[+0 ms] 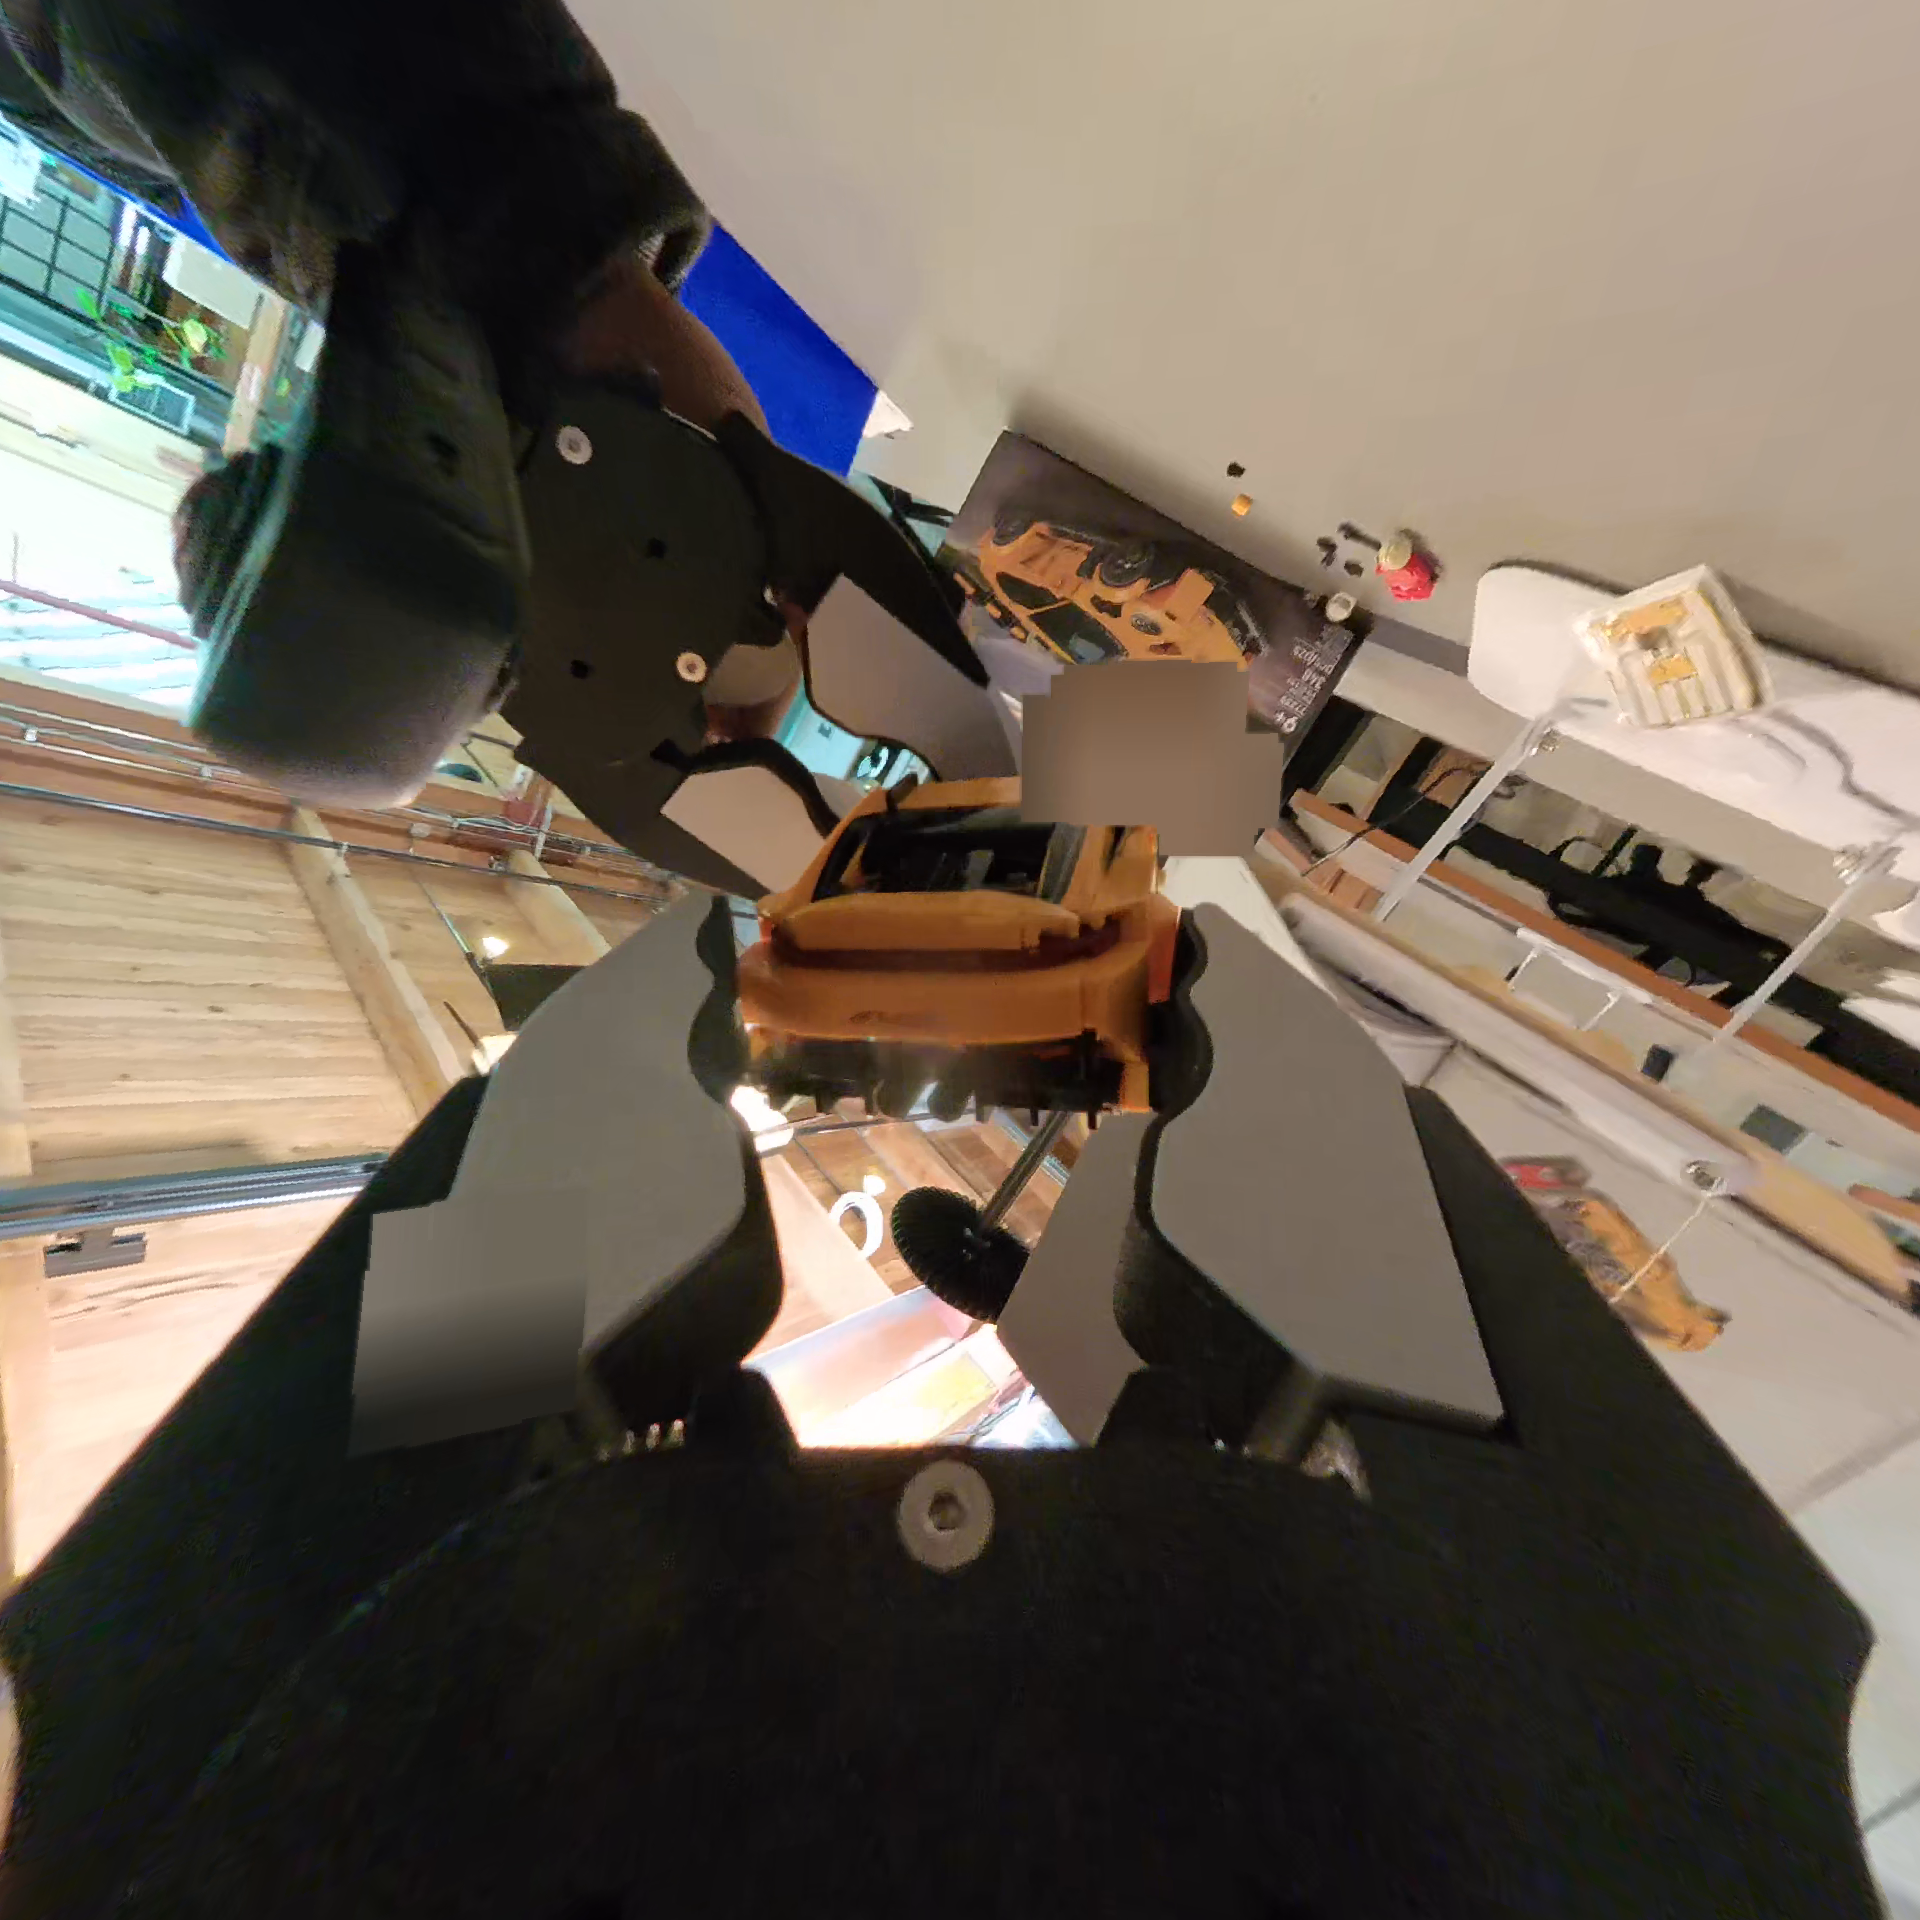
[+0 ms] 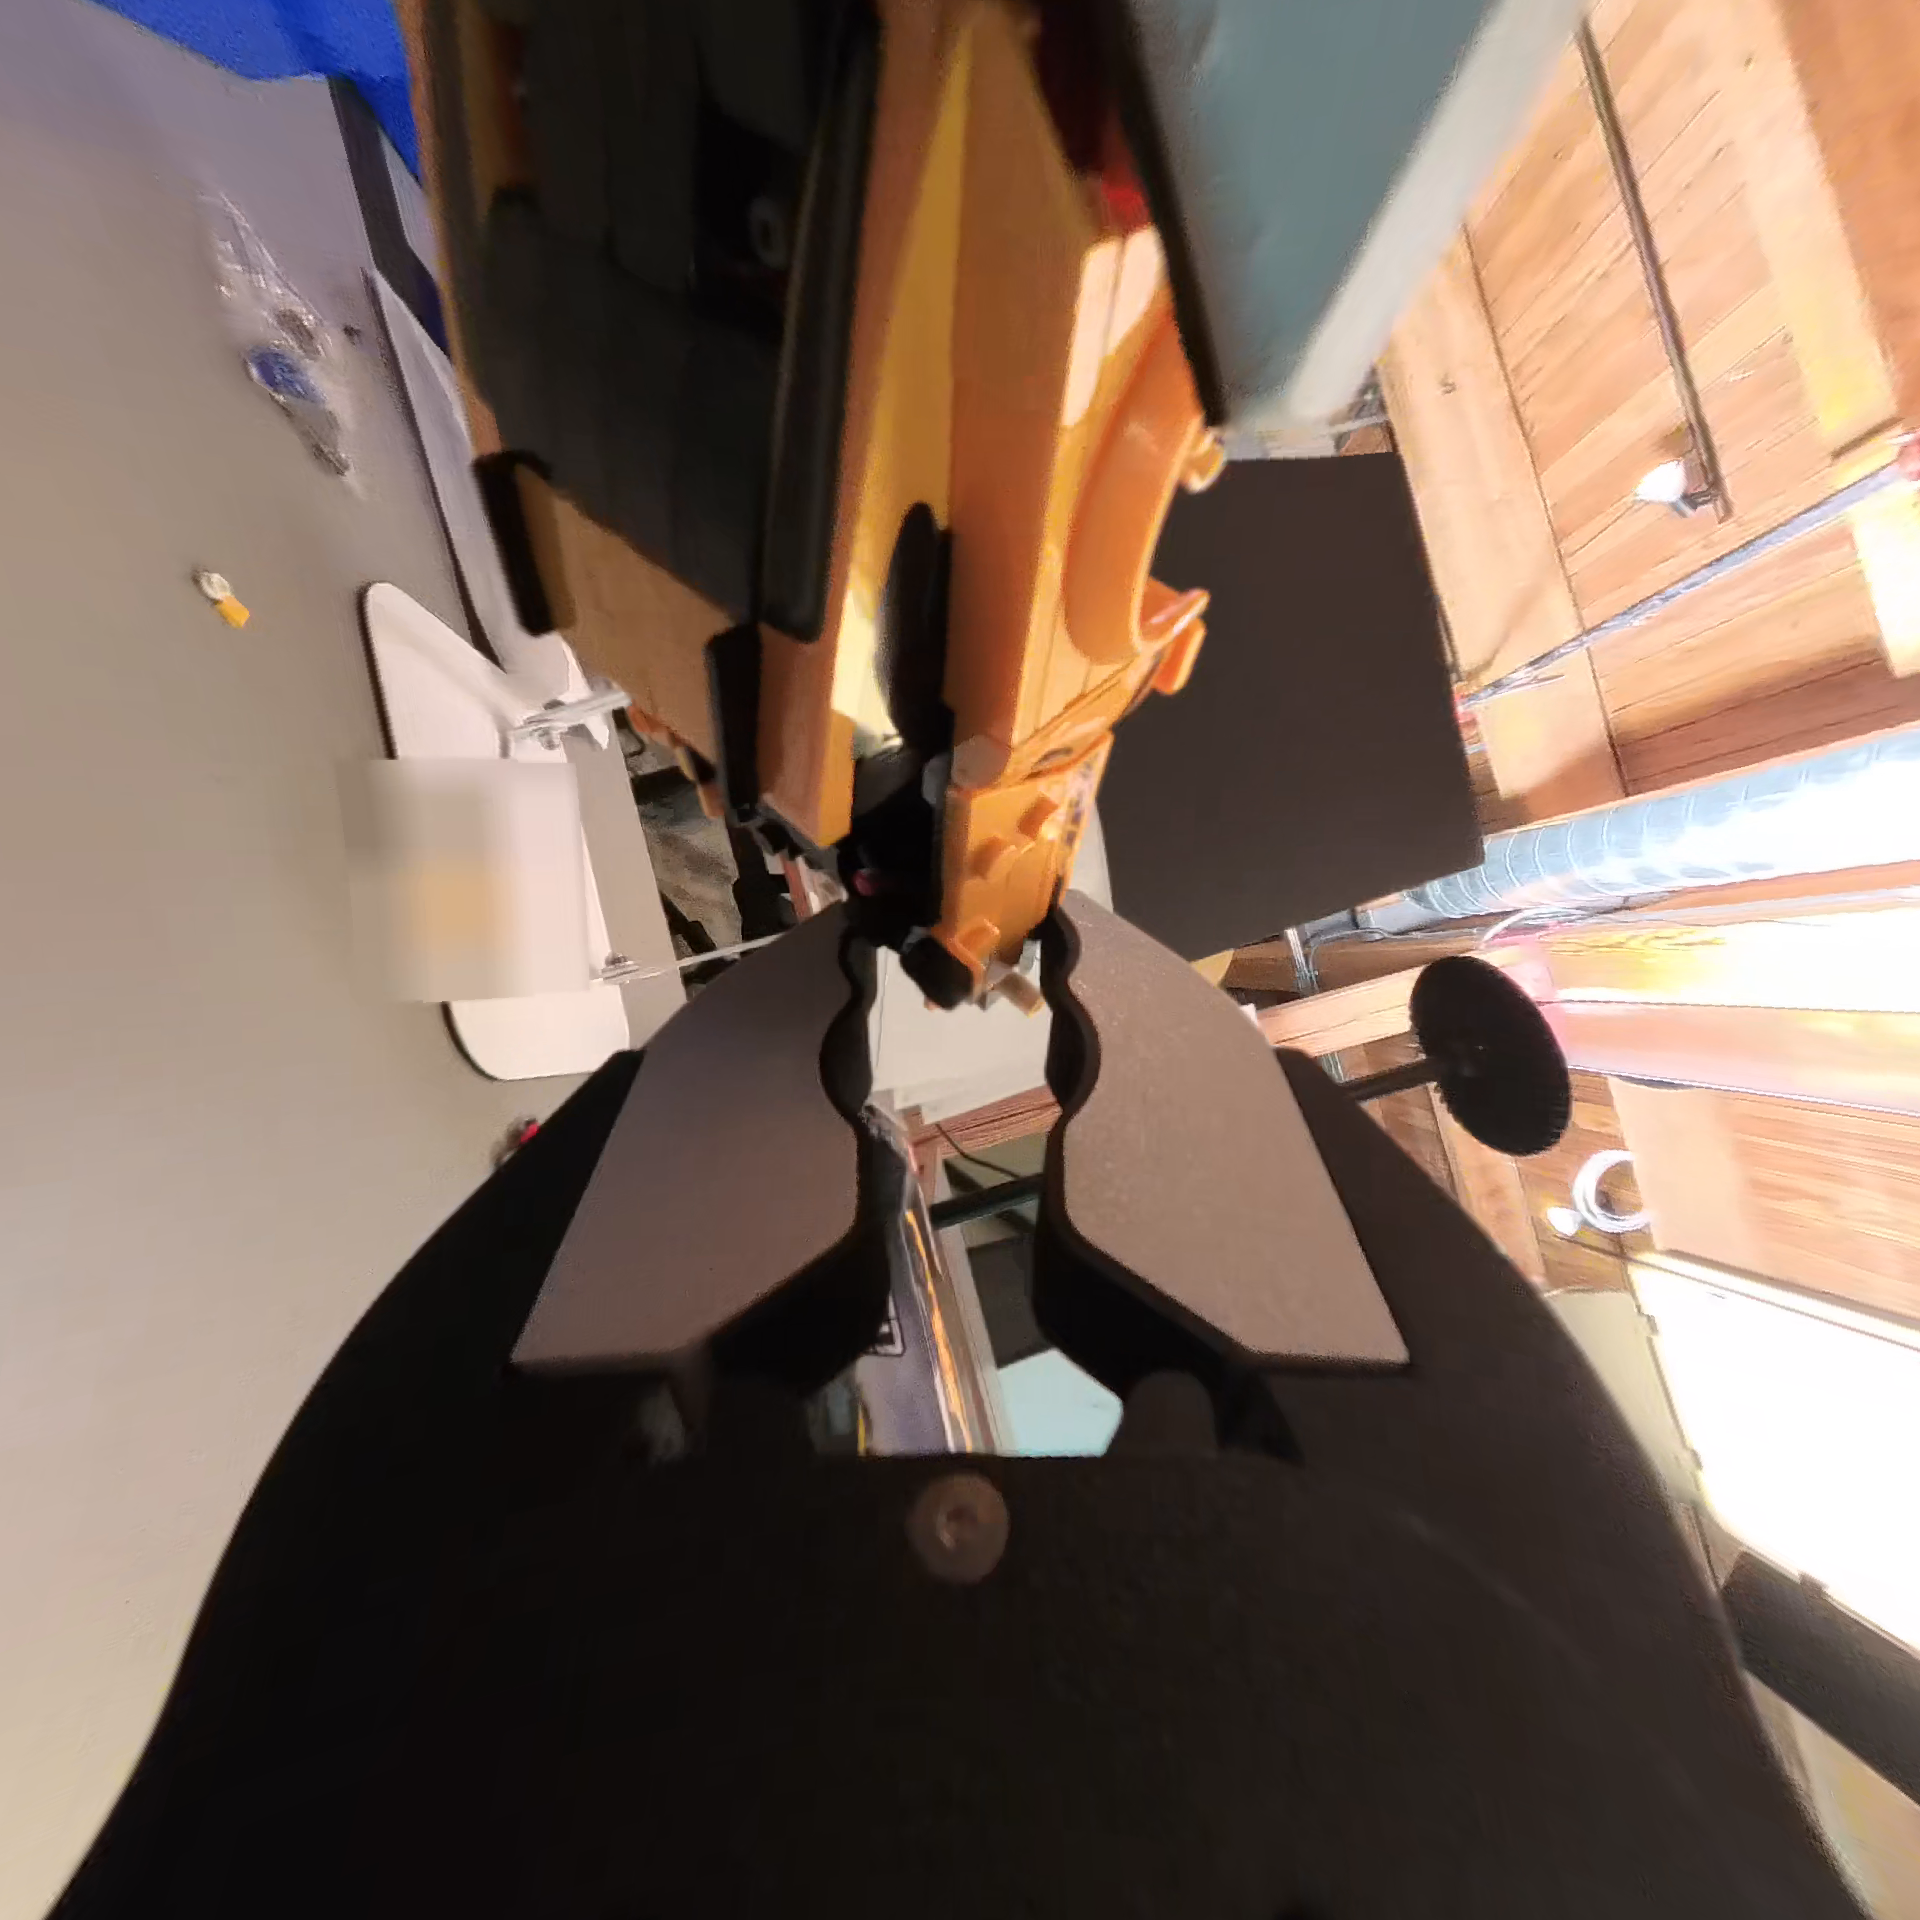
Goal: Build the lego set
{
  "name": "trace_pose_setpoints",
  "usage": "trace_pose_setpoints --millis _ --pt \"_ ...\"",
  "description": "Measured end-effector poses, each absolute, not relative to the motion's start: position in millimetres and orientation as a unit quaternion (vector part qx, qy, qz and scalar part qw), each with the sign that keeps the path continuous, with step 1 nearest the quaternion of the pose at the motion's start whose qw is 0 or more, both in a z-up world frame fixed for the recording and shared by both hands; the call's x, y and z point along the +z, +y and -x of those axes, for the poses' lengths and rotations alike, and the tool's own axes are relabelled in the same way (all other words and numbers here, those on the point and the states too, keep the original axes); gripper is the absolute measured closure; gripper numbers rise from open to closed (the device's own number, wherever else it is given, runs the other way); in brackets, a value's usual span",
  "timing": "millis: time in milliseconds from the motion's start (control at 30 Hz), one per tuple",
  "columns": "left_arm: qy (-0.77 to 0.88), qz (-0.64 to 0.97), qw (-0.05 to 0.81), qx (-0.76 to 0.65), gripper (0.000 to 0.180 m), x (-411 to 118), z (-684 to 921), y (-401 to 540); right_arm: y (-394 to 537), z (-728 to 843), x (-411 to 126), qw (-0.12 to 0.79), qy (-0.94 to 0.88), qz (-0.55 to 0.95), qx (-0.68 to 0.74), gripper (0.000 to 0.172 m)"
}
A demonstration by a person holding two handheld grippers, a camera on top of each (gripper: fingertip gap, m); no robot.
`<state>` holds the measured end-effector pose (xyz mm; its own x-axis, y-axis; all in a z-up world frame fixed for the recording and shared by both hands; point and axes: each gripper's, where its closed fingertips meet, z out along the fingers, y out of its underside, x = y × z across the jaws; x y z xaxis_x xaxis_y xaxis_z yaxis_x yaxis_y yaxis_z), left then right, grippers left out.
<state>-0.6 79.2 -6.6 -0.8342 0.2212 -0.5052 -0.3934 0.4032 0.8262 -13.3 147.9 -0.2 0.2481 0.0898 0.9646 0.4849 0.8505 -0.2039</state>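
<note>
**brickfan:** Starting nearest the camera in the left wrist view: the left hand-held gripper has its jaws spread wide, and the orange toy car sits crosswise between them, held up off the desk. Both pads look pressed on the car's flanks, one each side. So the car is dead ahead of that gripper, and its long axis runs away from the camera, one end facing the lens.

**gearhead22:** And the black gear on its axle?

**brickfan:** It hangs below the car, between the left gripper's fingers, closer in than the body. The rod rises to the underside.

**gearhead22:** What about the right one?

**brickfan:** In its own view the right hand-held gripper has its jaws much narrower, closed on a small bit at one end of the car. Orange and black pieces poke in between the tips. The right pad looks in contact; the left one I can't quite call. From there the car stretches straight away along the fingers, lengthwise.

**gearhead22:** So both are on it?

**brickfan:** Yep. Left takes the body across its width, right the tip. Farther off, the box with the car picture leans at the back of the desk, loose small parts beside it.
</note>
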Motion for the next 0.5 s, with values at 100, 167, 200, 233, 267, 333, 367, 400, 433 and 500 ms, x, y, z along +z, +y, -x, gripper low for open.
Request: trace_pose_setpoints --millis 100,167,200,233,267,333,367,400,433,500 --pt "0.805 0.082 0.283 0.514 0.102 -41.7 9.1 71.2 143.2 23.7 -35.4 0.736 -0.621 0.240 -0.125 0.142" --pt "0.818 0.096 0.281 0.493 0.102 -67.5 16.4 65.4 138.3 28.5 -67.4 0.716 -0.643 0.240 -0.126 0.145" --pt "0.821 0.100 0.283 0.486 0.102 -75.7 18.4 63.0 135.9 29.3 -76.8 0.710 -0.650 0.243 -0.121 0.146" --pt "0.822 0.109 0.289 0.479 0.102 -80.7 19.2 61.2 134.2 30.0 -82.6 0.703 -0.657 0.247 -0.117 0.146" --pt "0.821 0.121 0.295 0.473 0.102 -83.6 19.2 59.8 133.2 30.7 -85.8 0.696 -0.663 0.250 -0.115 0.146" --pt "0.822 0.147 0.306 0.456 0.102 -88.3 18.9 57.1 130.9 32.6 -93.4 0.678 -0.683 0.251 -0.104 0.146" --pt "0.822 0.157 0.311 0.452 0.102 -90.1 19.7 56.6 130.4 32.9 -96.8 0.670 -0.690 0.256 -0.094 0.146" --pt "0.820 0.177 0.316 0.444 0.102 -91.9 21.7 56.5 129.6 33.0 -104.4 0.651 -0.706 0.266 -0.077 0.145" --pt "0.815 0.209 0.331 0.427 0.102 -92.9 23.0 55.7 127.8 32.9 -110.3 0.637 -0.716 0.281 -0.053 0.145" --pt "0.797 0.315 0.371 0.356 0.102 -95.3 25.0 51.0 117.6 31.5 -128.0 0.579 -0.749 0.321 0.022 0.144"
